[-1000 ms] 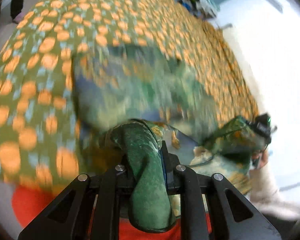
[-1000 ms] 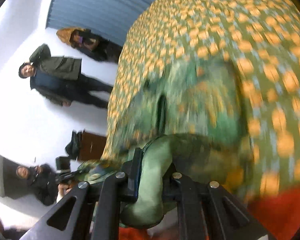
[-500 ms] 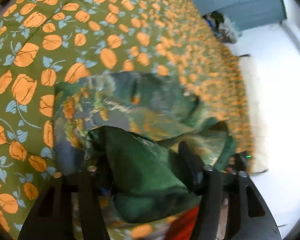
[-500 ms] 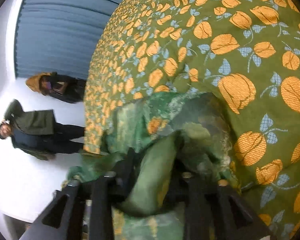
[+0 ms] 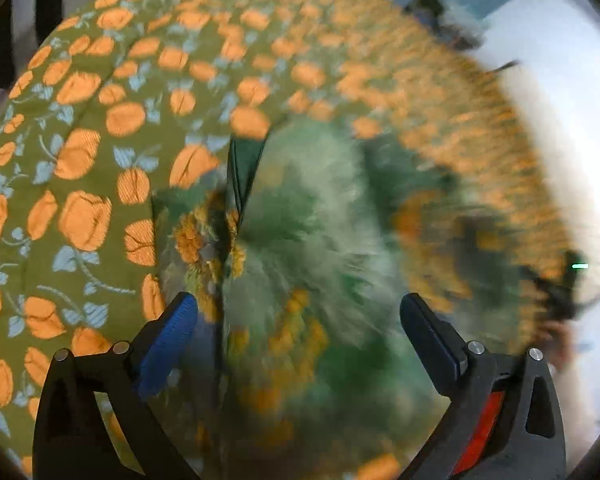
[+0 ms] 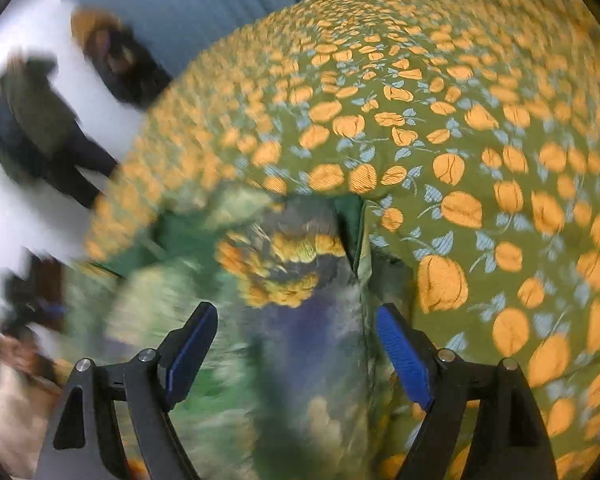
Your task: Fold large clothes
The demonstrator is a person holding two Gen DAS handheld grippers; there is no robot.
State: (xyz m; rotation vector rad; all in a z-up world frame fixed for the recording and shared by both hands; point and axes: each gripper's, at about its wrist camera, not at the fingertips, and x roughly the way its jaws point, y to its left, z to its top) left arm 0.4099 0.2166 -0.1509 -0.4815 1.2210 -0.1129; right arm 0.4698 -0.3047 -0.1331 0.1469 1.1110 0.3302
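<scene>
Letting go, my left claw [image 5: 298, 312] and right claw [image 6: 296, 326], jaws just opening and empty, hover over the garment [image 5: 320, 240] at lower centre on the bed [image 5: 100, 128]; I'd lift straight off so the fold stays flat.

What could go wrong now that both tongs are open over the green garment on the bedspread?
1. The garment looks bunched rather than flat, with a raised fold, so the fold may slump or come out uneven.
2. The left tongs and right tongs, whose jaws have just been opening, hang close above the cloth; a pad could snag it when lifting away.
3. The garment lies near the bedspread edge and might slide off.
</scene>
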